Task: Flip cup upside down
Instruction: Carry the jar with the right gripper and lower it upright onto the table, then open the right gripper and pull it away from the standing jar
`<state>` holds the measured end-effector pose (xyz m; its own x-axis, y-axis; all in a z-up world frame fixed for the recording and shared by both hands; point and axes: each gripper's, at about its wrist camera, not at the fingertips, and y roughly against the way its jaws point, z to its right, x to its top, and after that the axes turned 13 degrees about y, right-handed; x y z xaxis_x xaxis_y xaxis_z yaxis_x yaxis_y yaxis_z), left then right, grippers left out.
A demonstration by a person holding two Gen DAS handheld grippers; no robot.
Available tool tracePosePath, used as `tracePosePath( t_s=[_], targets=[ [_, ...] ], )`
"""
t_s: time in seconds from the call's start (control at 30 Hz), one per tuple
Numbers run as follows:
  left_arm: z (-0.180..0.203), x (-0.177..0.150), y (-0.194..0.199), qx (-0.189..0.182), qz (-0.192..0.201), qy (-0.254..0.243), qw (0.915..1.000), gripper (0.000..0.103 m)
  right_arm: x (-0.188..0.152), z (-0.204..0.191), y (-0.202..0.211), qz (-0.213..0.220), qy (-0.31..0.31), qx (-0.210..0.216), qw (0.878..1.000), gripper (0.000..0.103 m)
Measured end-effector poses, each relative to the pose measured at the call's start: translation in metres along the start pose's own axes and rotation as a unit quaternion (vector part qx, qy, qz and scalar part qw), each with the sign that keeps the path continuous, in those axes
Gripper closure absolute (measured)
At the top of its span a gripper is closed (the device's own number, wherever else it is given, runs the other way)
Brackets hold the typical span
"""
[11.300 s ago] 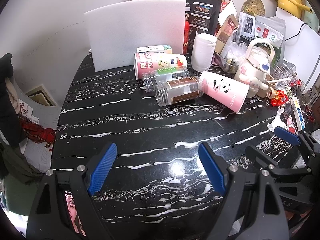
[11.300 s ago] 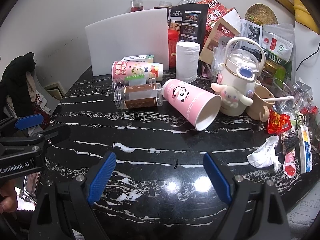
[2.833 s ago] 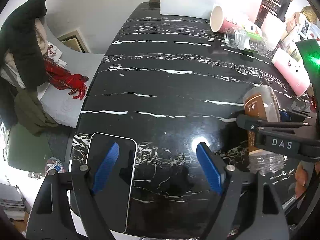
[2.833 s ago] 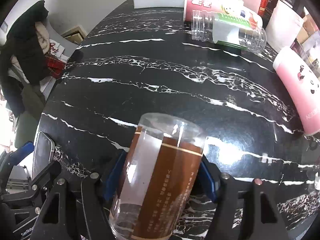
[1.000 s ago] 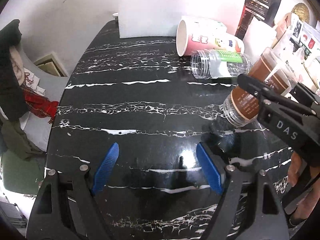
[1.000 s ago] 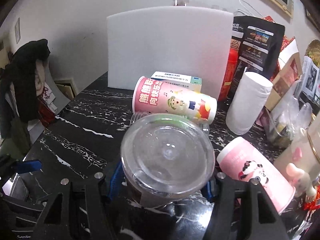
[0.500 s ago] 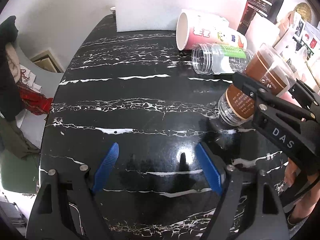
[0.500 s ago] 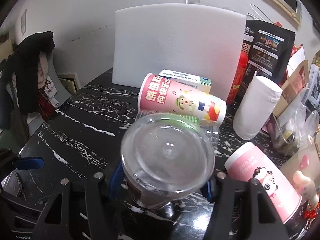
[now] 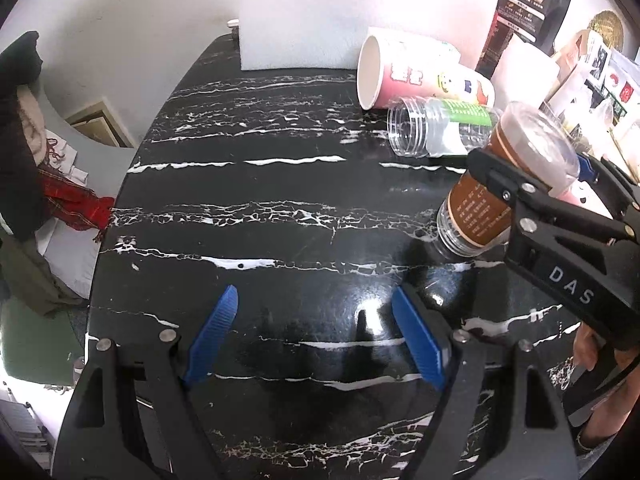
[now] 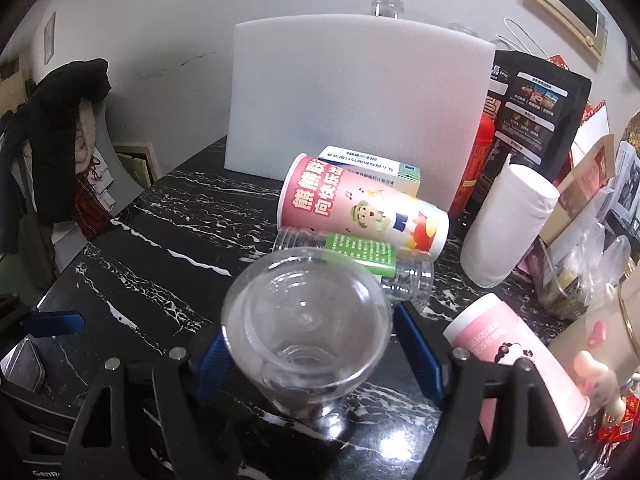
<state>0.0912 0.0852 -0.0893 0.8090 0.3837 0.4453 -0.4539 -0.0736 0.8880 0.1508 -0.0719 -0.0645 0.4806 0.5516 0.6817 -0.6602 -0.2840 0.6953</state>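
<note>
One cup (image 9: 492,196), tilted, mouth down

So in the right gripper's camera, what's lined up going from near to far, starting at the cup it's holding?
Brown-label clear cup → green-label clear jar → pink cartoon paper cup → white and green box → white foam board.

The left wrist view looks steeply down from above the black marble table (image 9: 260,184), facing the rear wall, while the right wrist view sits low and close, both sharing the lying cartoon paper cup (image 9: 420,76) (image 10: 360,204).
</note>
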Motion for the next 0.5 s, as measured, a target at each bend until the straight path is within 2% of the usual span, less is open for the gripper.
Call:
tracePosePath(
  t_s=[0.5],
  targets=[
    [0.011,0.0,0.062,-0.019,0.059,-0.016,0.998,0.024,0.004,0.01,0.07,0.034,-0.02,-0.026,0.999,0.024]
  ],
)
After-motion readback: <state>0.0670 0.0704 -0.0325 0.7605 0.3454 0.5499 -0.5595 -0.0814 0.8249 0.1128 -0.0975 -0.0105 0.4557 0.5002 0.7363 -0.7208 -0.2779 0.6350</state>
